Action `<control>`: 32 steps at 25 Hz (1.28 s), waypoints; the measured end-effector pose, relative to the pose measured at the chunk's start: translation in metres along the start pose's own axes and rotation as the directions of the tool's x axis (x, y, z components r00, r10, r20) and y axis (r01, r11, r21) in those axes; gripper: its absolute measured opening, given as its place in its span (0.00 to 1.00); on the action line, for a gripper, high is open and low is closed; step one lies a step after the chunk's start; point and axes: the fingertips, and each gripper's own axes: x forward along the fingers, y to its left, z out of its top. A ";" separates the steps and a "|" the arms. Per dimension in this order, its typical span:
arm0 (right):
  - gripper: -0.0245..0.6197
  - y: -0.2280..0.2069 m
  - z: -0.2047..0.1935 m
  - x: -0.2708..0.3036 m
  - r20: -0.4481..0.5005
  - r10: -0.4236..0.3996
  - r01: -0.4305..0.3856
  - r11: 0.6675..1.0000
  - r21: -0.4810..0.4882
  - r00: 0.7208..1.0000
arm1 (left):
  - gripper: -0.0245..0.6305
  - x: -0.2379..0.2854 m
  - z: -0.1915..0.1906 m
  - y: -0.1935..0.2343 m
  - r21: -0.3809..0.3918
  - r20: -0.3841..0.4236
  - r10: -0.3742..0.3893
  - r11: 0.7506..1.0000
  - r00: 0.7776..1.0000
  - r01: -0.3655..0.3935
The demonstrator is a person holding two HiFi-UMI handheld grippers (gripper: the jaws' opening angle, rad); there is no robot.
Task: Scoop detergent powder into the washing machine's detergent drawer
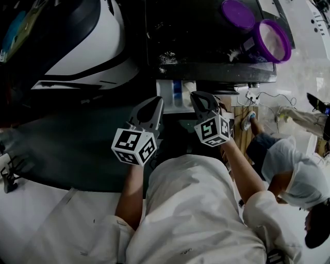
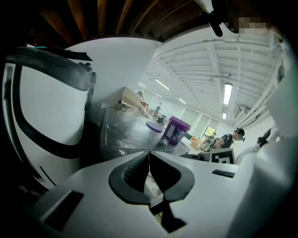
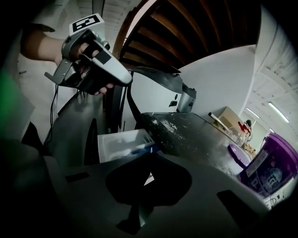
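Grey jaws on my left gripper (image 2: 149,157) are pressed together from tip to root with nothing between them. The jaws of my right gripper (image 3: 148,161) are likewise closed, bar a sliver of light, and hold nothing.

Just ahead of both tips, and between them, the white detergent drawer (image 1: 166,88) stands pulled out of the washing machine (image 1: 206,51). Its long axis points straight back at me. Something blue (image 3: 141,150) lies in it; I cannot tell whether that is a scoop or part of the drawer.

Farther out, up on the machine's dark top, some spilled powder (image 3: 167,124) is scattered near the front edge. Beyond that, ahead and to the right of my right gripper, the purple tub (image 1: 270,41) stands open with pale powder inside. Its lid (image 1: 238,13) lies flat just to the tub's left.

My right gripper is plainly the nearer one, so I judge any reach for powder goes forward and rightward from that side.
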 end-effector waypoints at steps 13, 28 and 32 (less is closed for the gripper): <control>0.05 0.016 0.003 -0.003 0.019 -0.003 0.008 0.972 -0.234 1.000 | 0.07 -0.001 0.003 0.001 0.005 0.007 0.012 1.000 1.000 -0.012; 0.05 0.023 0.008 -0.010 0.014 -0.050 0.051 0.879 -0.474 0.999 | 0.07 0.001 0.004 -0.002 0.011 0.006 0.012 1.000 1.000 -0.012; 0.05 0.021 0.009 -0.010 0.017 -0.050 0.052 0.884 -0.464 0.999 | 0.07 0.001 0.005 0.000 0.011 0.007 0.014 1.000 1.000 -0.014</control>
